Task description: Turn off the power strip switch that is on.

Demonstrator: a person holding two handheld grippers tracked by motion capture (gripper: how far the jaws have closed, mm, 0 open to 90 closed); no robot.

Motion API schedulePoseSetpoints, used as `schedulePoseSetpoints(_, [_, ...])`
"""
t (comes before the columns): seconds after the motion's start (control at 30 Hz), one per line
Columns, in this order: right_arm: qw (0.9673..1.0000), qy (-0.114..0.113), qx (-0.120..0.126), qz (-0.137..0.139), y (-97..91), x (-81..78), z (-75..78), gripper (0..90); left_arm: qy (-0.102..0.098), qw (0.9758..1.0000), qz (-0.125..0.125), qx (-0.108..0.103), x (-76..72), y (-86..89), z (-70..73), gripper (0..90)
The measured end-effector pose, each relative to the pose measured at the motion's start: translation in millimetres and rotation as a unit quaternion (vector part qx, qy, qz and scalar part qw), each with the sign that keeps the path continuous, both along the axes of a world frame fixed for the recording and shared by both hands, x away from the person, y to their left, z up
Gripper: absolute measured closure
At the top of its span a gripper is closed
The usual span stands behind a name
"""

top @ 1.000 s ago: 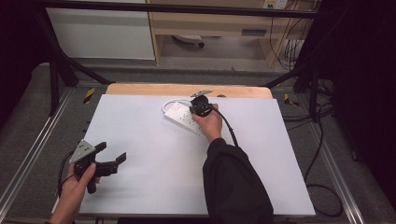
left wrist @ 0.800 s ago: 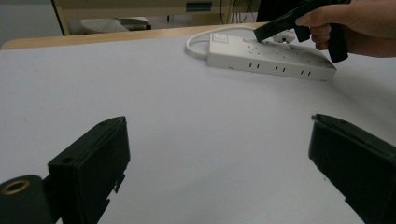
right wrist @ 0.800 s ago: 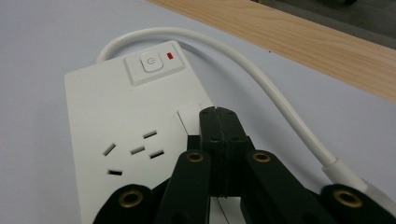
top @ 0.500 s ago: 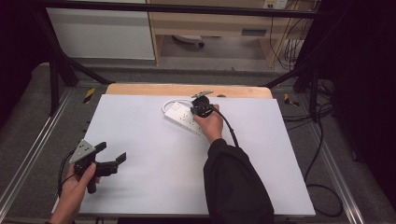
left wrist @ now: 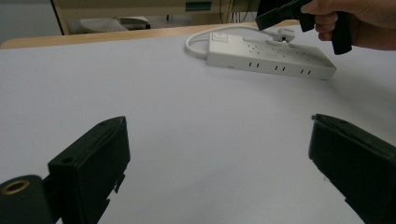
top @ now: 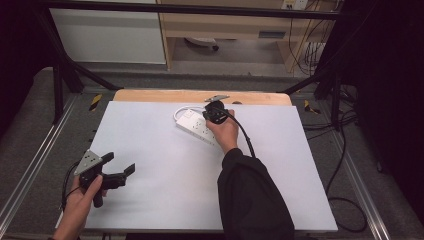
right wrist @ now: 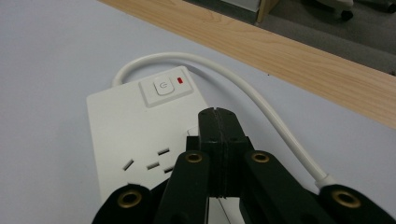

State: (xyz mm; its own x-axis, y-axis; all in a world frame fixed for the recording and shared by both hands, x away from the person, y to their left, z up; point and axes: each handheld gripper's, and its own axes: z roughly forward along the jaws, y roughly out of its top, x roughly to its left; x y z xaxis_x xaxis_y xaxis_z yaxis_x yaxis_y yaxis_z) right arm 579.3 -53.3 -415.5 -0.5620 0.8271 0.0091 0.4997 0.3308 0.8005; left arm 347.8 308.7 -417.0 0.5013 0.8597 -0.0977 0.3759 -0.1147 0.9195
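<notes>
I've got the right gripper (top: 214, 111) up at the far middle of the white table (top: 150, 130), sitting over the power strip (top: 197, 129). In the right gripper view its 2 black jaws are pressed flat together with nothing between them, tips (right wrist: 218, 122) hanging just above the strip's top face, between the sockets (right wrist: 149, 164) and the power button (right wrist: 162, 87). Whether the tips actually touch the plastic, I cannot tell. A small red light (right wrist: 181, 81) glows beside that button.

The power strip (right wrist: 135, 135) lies flat, slanted across the table near the wooden edge (top: 200, 96) at the far side. Its white cable (right wrist: 261, 107) loops out from the button end and curves round past my closed jaws to the right.

My left gripper (top: 116, 171) is low at the near left corner of the table, well apart from the strip. In the left gripper view its jaws stand wide apart, bare table between them, holding nothing. From there I can see the strip (left wrist: 271, 58) side-on, with the right hand (left wrist: 355, 21) and its gripper above its far end.
</notes>
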Motion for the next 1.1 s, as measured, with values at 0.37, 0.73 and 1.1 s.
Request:
schedulePoseSetpoints(0.37, [0.9997, -0.014, 0.018, 0.003, -4.9, -6.8, 19.2, 90.0, 0.001, 1.0, 0.005, 0.002, -1.5, 0.8, -0.6, 5.1])
schedulePoseSetpoints(0.73, [0.9991, -0.028, 0.032, -0.001, -13.2, -9.7, 33.7, 90.0, 0.002, 1.0, 0.007, 0.004, -0.2, -0.1, -0.7, 5.1])
schedulePoseSetpoints(1.1, [0.9983, -0.036, 0.046, -0.003, -20.2, -11.8, 42.8, 90.0, 0.0, 0.9999, 0.016, 0.005, 0.3, 2.3, -0.5, 5.0])
